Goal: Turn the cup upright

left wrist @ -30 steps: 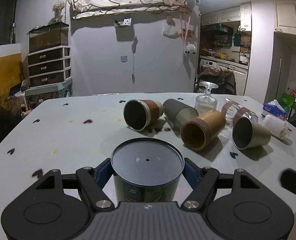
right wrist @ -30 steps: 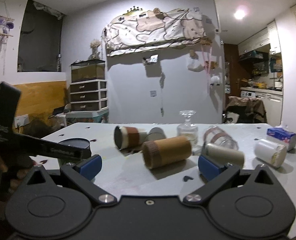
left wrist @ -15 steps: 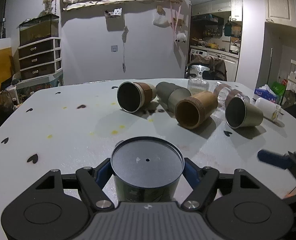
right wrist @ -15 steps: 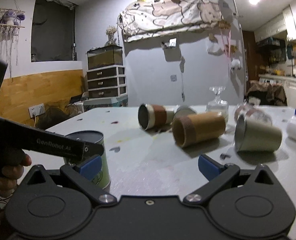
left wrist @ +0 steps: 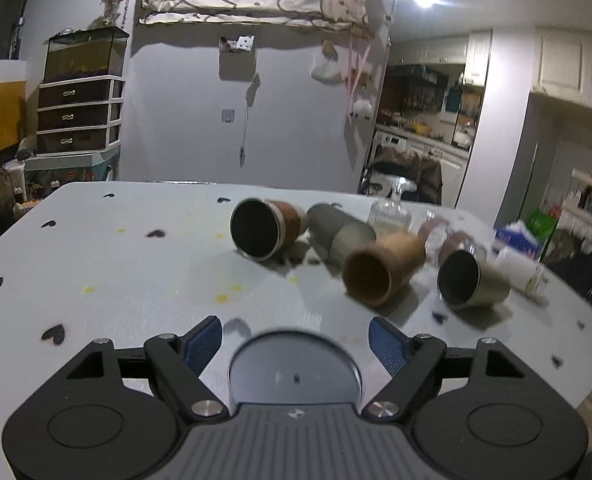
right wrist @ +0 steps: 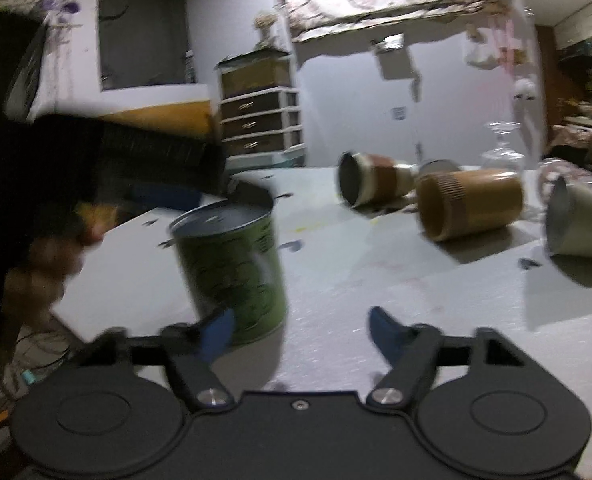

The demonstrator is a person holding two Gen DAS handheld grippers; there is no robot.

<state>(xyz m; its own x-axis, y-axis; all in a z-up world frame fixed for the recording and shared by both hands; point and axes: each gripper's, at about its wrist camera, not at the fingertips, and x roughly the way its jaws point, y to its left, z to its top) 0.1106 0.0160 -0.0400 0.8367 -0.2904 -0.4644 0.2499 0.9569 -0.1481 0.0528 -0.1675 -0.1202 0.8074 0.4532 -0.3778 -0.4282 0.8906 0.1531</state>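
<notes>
White table (left wrist: 136,280) carries all items. Green cup (right wrist: 236,272) stands on its near-left part with flat dark base up, mouth down. Beyond it lie four cups on their sides: brown-banded cup (left wrist: 264,228), grey cup (left wrist: 342,236), cork cup (left wrist: 380,276), beige cup (left wrist: 472,284). Left gripper (left wrist: 296,344) fingers released, spread either side of the green cup. Right gripper (right wrist: 300,330) fingers released, beside the green cup.
</notes>
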